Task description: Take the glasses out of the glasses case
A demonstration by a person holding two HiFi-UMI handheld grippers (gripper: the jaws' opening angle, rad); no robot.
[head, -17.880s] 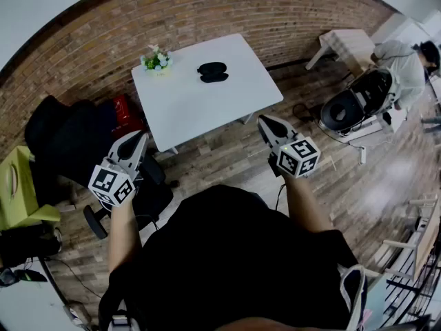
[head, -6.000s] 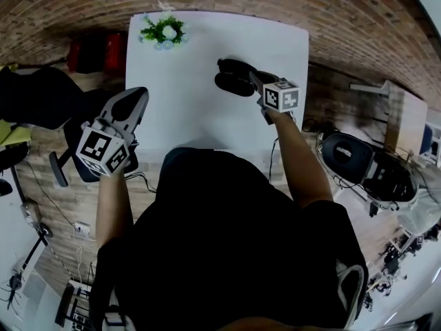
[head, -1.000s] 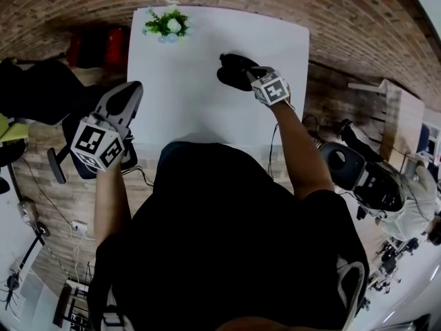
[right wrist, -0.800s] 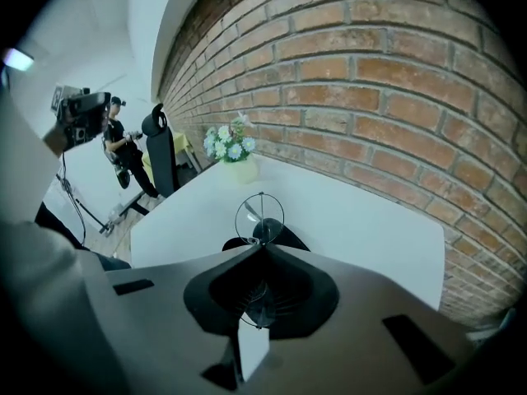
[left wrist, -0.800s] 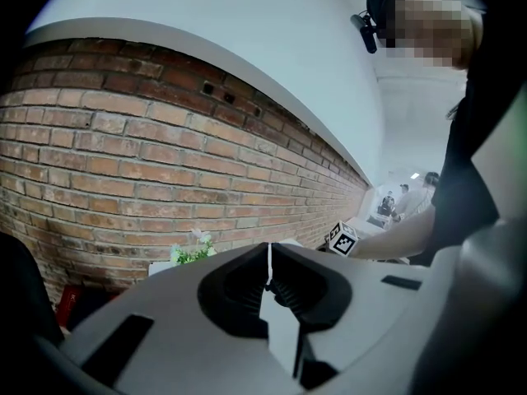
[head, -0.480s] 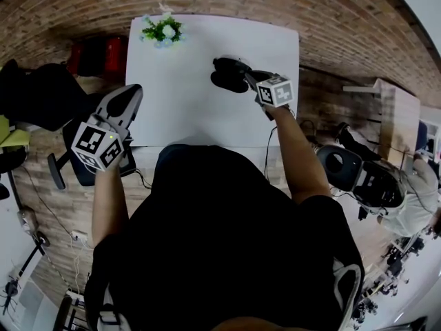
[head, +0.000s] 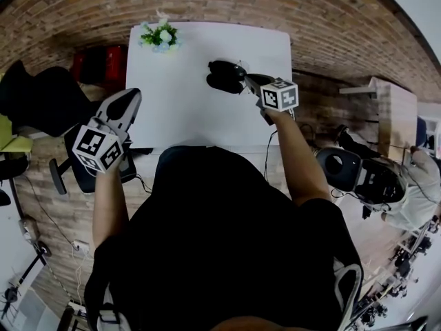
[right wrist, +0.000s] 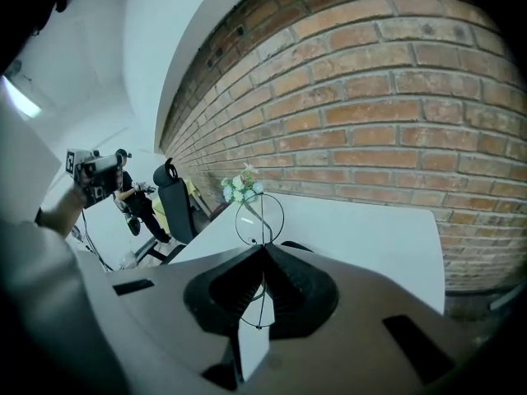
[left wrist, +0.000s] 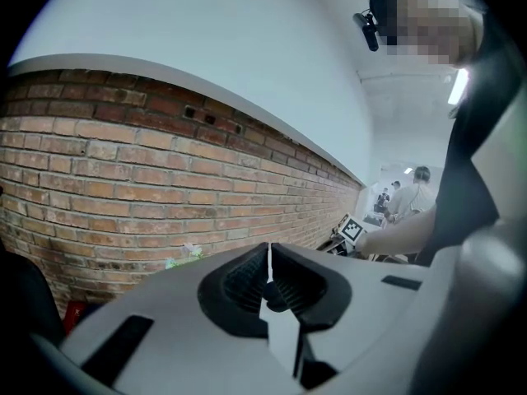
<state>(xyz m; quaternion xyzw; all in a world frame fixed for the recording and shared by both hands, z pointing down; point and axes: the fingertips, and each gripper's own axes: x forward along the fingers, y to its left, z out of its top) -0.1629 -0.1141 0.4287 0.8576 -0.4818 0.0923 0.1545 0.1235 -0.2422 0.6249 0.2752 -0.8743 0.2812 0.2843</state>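
Note:
The black glasses case point(head: 220, 76) lies open on the white table point(head: 179, 109), towards its far right. My right gripper point(head: 247, 81) hovers just right of the case. In the right gripper view, that gripper point(right wrist: 263, 246) is shut on thin wire-framed glasses point(right wrist: 260, 218): one round lens stands above the fingertips, the rest runs down between the jaws. My left gripper point(head: 128, 99) is held off the table's left edge, away from the case. It point(left wrist: 269, 250) is shut on nothing and points at the brick wall.
A small potted plant point(head: 158, 34) stands at the table's far left corner. A black office chair point(head: 86, 174) and red things point(head: 114, 57) sit left of the table. A brick wall runs behind the table. A person point(head: 420, 185) and equipment are at the far right.
My right gripper has drawn back a little from the open case, towards me and to the right, still shut. The left gripper has hardly moved.

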